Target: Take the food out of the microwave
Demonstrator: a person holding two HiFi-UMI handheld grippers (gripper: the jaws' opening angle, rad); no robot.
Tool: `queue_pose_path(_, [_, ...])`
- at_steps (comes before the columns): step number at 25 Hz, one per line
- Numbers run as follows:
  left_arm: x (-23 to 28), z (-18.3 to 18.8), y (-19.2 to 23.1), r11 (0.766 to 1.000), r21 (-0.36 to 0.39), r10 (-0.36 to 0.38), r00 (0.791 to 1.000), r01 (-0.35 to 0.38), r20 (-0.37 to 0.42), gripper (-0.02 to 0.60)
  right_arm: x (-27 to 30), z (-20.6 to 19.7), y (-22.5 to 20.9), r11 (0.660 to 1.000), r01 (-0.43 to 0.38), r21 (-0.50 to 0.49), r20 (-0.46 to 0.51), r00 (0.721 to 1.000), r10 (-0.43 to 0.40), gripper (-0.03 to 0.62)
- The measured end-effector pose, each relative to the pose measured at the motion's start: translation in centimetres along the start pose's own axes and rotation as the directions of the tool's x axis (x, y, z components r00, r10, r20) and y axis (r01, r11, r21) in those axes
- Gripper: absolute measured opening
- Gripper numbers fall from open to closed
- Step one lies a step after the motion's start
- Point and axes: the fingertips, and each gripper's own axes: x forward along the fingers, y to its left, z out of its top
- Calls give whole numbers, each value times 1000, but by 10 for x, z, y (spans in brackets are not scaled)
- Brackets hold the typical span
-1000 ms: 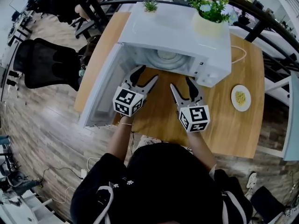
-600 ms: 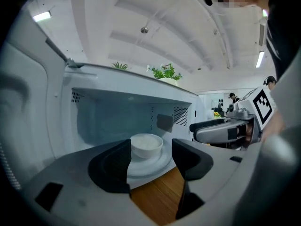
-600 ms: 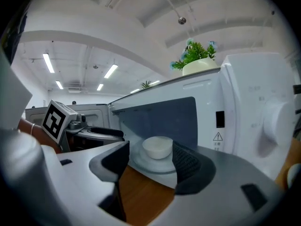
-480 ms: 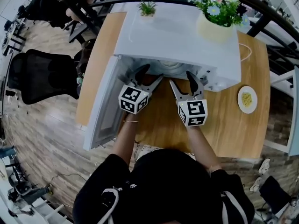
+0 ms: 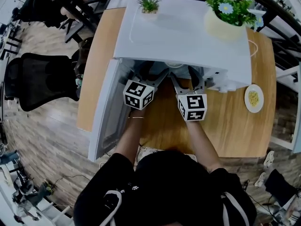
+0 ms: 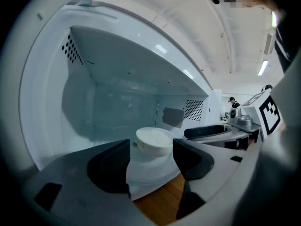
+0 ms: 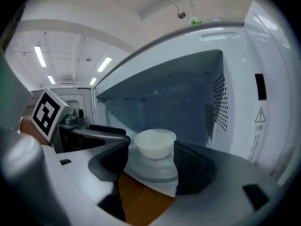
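Approach step: the left hand-held gripper and right hand-held gripper are spread and empty at the open white box-shaped microwave, the left's jaws having just been opening. The small white round bowl sits untouched on the glass turntable inside. The next move calls for reaching in and closing squarely on it.

Bright even light, fisheye-warped edges

You have one white box-shaped microwave oven, one round white bowl inside, two potted plants on top, small green plant far left, flowering plant in yellow pot far right, one white plate of yellow food right, one black office chair left
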Motion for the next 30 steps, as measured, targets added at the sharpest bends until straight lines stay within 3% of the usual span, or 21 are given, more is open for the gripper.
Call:
queue_pose_path(10, [17, 1, 9, 999, -41, -17, 1000, 18, 4, 268, 22, -14, -12, 999, 32, -4, -29, 999, -32, 311])
queue_pose_path(23, [28, 3, 5, 989, -65, -132, 991, 129, -35, 296, 36, -18, -10, 1000, -7, -25, -24, 1000, 6, 357])
queue_pose_path(30, [39, 3, 1, 985, -49, -167, 985, 165, -44, 301, 44, -19, -8, 998, 23, -60, -60, 998, -26, 377])
